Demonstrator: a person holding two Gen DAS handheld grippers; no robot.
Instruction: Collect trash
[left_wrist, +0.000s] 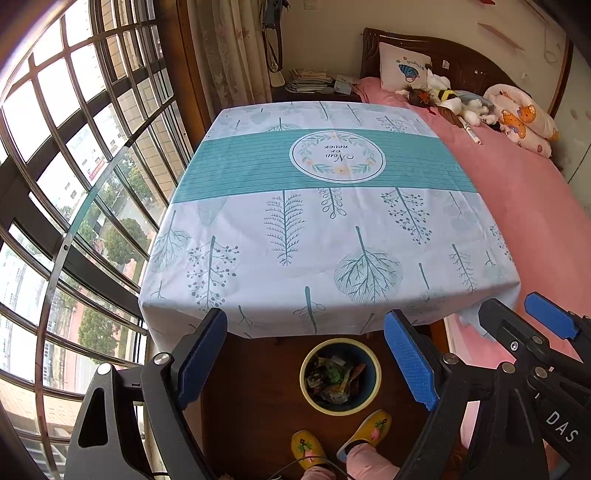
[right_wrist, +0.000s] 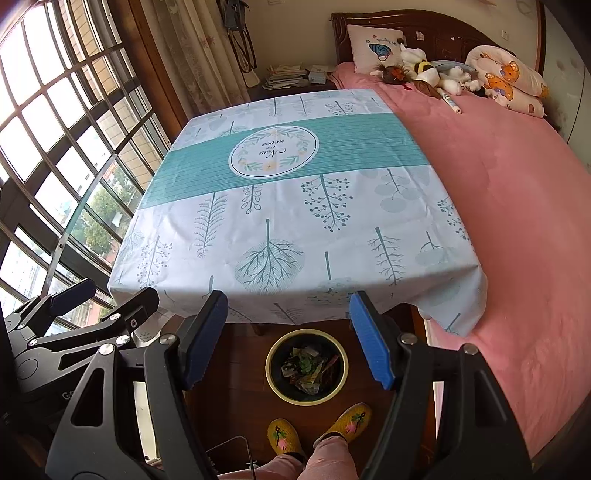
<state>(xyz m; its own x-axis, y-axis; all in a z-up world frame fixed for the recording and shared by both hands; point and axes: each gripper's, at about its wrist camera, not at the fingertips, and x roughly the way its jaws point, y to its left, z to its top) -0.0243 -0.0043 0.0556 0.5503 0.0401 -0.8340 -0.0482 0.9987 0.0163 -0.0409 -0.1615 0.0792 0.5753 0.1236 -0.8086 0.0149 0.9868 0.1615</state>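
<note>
— Where do we see the trash (left_wrist: 334, 382)?
— In the bin (left_wrist: 371, 391) on the floor, just before the tabletop (left_wrist: 325, 229); yellow slippers (right_wrist: 282, 435) stand near it.
— And our grippers?
— The left gripper (left_wrist: 308, 363) gapes wide, holding nothing; the right gripper (right_wrist: 290, 338) likewise, both above the bin.

White tablecloth (right_wrist: 295, 229) with teal band and leaf prints; pink bedsheet (right_wrist: 517, 206); yellow slippers (right_wrist: 284, 437)

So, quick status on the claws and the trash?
Left claw open, empty. Right claw open, empty. Trash in bin on floor. Tablecloth bare; nothing blocking.
</note>
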